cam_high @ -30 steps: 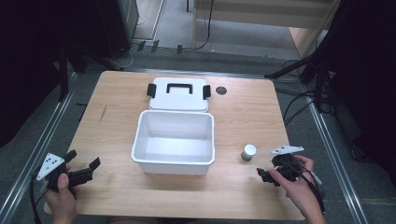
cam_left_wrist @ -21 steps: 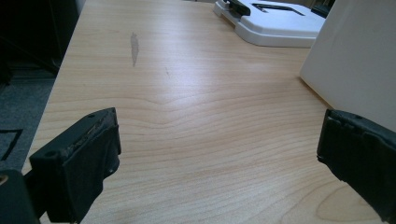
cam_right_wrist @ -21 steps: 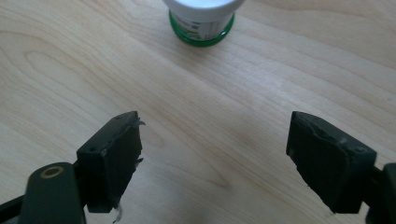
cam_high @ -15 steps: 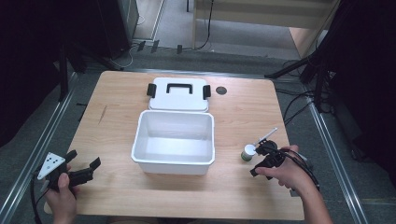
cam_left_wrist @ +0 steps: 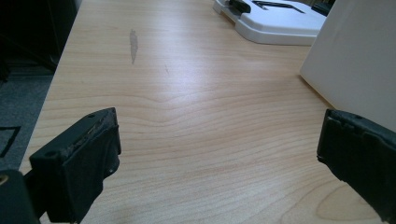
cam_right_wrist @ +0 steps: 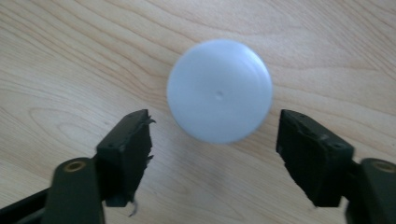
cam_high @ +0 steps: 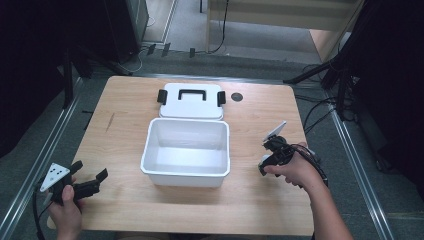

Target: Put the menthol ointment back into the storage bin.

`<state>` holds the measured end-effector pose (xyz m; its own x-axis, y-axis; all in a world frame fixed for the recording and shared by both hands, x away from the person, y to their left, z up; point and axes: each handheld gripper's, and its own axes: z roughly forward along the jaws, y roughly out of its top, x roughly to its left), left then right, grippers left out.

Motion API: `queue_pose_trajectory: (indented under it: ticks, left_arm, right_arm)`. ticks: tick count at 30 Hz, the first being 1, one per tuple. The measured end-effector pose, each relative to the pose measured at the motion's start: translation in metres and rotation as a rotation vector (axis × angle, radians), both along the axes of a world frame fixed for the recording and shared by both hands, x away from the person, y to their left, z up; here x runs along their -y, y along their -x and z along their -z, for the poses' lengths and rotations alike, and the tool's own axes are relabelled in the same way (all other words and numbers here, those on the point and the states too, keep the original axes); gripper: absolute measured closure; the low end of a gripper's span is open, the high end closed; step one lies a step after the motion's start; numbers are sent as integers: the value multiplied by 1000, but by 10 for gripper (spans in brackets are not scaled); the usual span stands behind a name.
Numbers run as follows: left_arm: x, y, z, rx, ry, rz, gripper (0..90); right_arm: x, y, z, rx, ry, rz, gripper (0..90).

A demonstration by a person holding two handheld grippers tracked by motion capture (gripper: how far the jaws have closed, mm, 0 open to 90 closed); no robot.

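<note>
A small jar with a round white cap (cam_right_wrist: 219, 95) stands on the wooden table (cam_high: 250, 200), right of an open white box (cam_high: 187, 172). My right gripper (cam_high: 267, 161) points down over the jar. In the right gripper view (cam_right_wrist: 215, 135) its jaws flank the cap without touching it. The jaws have just been closing, and the jar sits between them, still free. My left gripper (cam_high: 91, 173) rests near the table's front left corner, open and empty. In the left gripper view (cam_left_wrist: 219, 149) its jaws stand wide over bare wood.
The box's white lid (cam_high: 191, 100) with a black handle and clips lies flat behind the box. A small black disc (cam_high: 237, 96) sits right of the lid. A dark streak (cam_high: 110, 121) marks the wood at the left. Cables and metal rails run beside the table.
My right gripper has moved left from the table's right edge to the jar and tipped down over it. Its jaws are narrower. The left gripper has not moved.
</note>
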<state>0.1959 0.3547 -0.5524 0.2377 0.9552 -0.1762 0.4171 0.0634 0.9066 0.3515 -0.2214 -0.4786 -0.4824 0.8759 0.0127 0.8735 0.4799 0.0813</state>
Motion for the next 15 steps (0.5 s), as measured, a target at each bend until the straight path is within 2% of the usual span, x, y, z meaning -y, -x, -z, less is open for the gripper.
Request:
queue_pose_trajectory:
  ticks: [5, 15]
  left_arm:
    - [0, 0, 0, -1, 2, 0, 1]
    - [0, -1, 0, -4, 0, 0, 0]
  right_arm:
    - [-6, -4, 2, -21, -15, -3, 329]
    - [-11, -15, 7, -37, -4, 62, 464]
